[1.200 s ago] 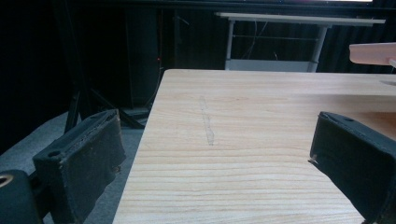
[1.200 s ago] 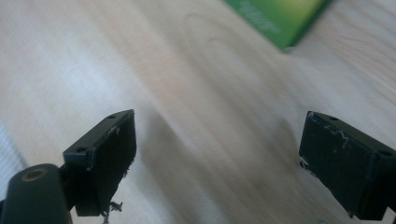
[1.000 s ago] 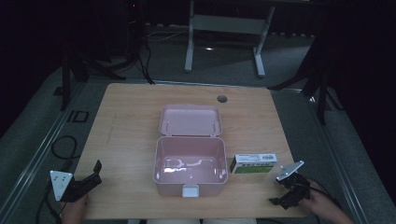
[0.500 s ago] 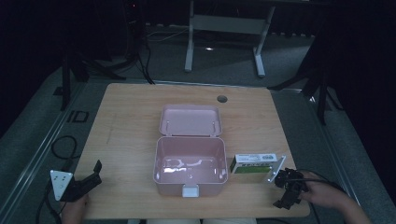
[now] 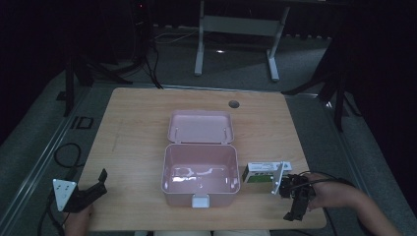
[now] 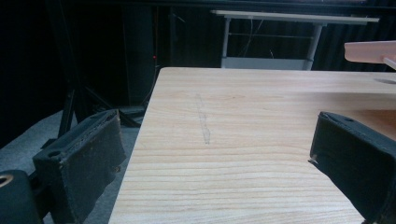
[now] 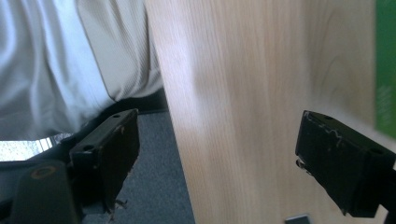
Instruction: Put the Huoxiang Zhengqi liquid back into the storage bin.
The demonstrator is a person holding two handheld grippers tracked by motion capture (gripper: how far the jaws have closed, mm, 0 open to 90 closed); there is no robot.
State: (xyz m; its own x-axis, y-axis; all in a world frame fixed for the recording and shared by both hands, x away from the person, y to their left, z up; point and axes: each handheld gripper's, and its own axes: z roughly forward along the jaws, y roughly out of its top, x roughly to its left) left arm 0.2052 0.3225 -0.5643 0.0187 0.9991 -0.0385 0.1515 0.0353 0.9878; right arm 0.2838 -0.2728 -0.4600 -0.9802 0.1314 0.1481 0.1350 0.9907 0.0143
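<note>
— We've got the right claw low at the near right corner of the light wooden desk, jaws wide apart with nothing between them. In the right gripper view it straddles the desk's near edge, one jaw over wood, the other over grey floor.

— And the small green-and-white cardboard box?

— Lying flat on the desk, just beside the right wall of the open pink plastic lunch box, and just beyond the right claw. Whether the gripper's grey plate touches it, we can't tell. In the right gripper view we catch a green strip of it at the frame's right side.

— Room to move?

— Bare wood between the green box and the desk's right edge, though only a narrow band. On the left, plenty: the left claw sits at the near left corner, jaws also spread and empty, and the left gripper view shows open woodgrain running to the far edge.

— The pink lid?

— Hinged back, lying flat behind the tub, mid-desk.
</note>
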